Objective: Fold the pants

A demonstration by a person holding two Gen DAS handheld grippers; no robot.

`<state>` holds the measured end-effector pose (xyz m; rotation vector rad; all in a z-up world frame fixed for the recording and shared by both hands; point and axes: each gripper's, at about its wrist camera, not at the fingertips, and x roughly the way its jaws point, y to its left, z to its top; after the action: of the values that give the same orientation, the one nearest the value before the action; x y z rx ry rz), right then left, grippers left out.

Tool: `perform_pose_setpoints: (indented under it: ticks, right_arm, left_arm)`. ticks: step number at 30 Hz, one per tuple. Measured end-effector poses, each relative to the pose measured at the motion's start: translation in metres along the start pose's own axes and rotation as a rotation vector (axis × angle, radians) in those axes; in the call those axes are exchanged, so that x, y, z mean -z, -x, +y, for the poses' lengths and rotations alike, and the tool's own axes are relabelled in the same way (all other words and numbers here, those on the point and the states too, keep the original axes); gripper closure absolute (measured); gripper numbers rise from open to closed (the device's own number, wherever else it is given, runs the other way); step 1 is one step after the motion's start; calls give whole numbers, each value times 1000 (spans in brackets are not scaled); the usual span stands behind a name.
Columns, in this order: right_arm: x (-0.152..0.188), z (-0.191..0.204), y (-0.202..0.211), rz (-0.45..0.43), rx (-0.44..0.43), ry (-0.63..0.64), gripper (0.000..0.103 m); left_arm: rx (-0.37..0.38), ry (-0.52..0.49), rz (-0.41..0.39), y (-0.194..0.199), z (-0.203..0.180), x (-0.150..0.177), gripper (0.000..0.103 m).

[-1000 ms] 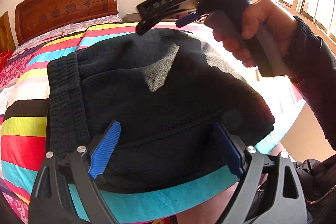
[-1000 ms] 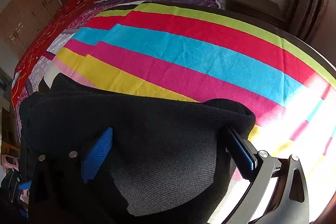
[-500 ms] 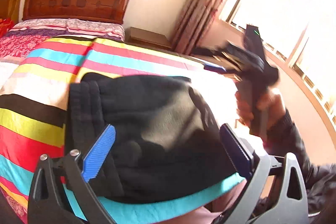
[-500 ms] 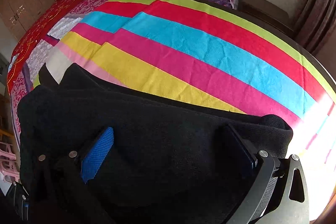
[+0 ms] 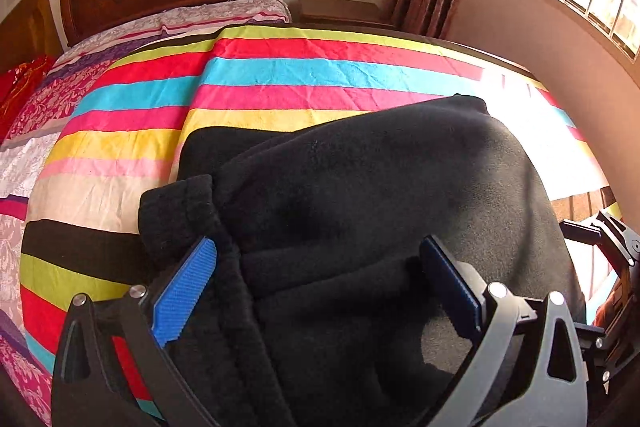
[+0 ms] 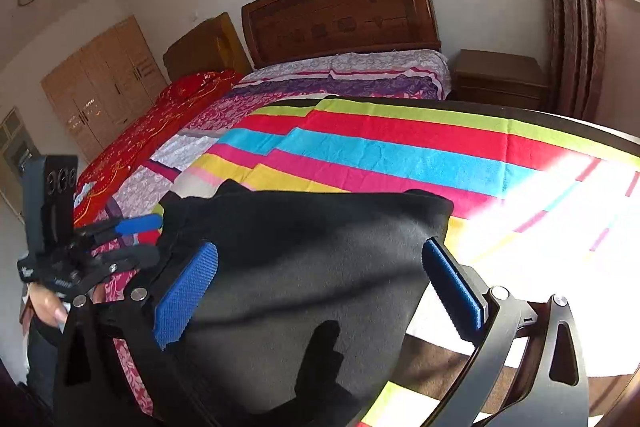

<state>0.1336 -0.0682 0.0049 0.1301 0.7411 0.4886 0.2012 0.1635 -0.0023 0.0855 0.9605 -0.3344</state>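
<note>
The folded black fleece pants (image 5: 380,207) lie on the bed's striped multicoloured blanket (image 5: 320,75) (sunlit at the window side). The left claw (image 5: 320,287) and right claw (image 6: 320,287) both hover released above them, gripping nothing.

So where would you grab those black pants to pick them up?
Probably the thick ribbed waistband at the left end of the pants, coming in from the left edge: it is a bunched, raised roll that the fingers can close around, unlike the flat middle.

A home bedroom: bed (image 6: 360,147), carved headboard (image 6: 340,15), wardrobe (image 6: 104,83).
</note>
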Motion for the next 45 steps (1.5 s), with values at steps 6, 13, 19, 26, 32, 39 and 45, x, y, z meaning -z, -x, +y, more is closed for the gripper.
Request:
perform_pose_setpoints:
  ticks: [6,13,19,26,32,39,45]
  right_arm:
    - [71,12,-17,134,115,206,5]
    - [96,-15,12,99,112,162,5]
    - [119,-18,7,171,70,205,5]
    - [120,-30,28,144,46,144,5]
    - [119,-46,6,153,39,125,5]
    - [89,-69,46,116,-69,21,5]
    - [51,-132,36,77,-99,-222,5]
  left_arm:
    - [-27,-19,2,-3,-5,-1,2]
    - [-29,-26,-10,-1,-5,1,2]
    - [-35,-28,-12,-2,-6,1,2]
    - [-10,1,-32,2,-2,3,2]
    - [161,200,-156,55,36,7,2]
    - [291,484,-107,56,108,32,2]
    - [474,649,20,31,145,68,2]
